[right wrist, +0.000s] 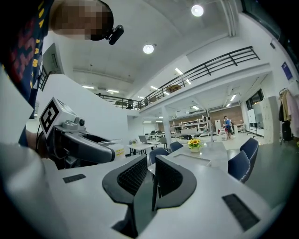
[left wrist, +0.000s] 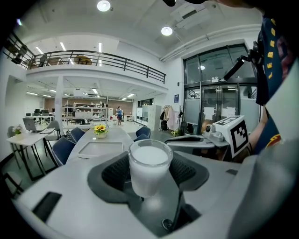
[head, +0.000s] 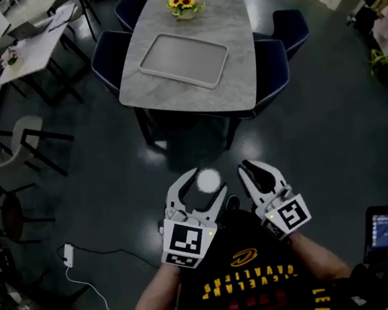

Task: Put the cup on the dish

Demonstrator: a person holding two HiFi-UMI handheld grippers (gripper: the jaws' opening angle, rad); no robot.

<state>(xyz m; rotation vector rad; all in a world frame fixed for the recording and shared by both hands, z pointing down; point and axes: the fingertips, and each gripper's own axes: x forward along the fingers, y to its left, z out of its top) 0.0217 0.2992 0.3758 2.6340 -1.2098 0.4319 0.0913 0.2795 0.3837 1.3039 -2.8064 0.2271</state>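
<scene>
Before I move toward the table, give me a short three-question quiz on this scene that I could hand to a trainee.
1. Multiple choice: what is between the left gripper's jaws? A) nothing B) a white cup C) a spoon
2. True or false: the cup already stands on the dish on the grey table.
3. Fill in: between the right gripper's jaws, which stand a narrow gap apart, there is ___.

Key: 1 B. 2 False: the cup is clamped in the left gripper, away from the table, and the dish is bare. 3 Nothing.
</scene>
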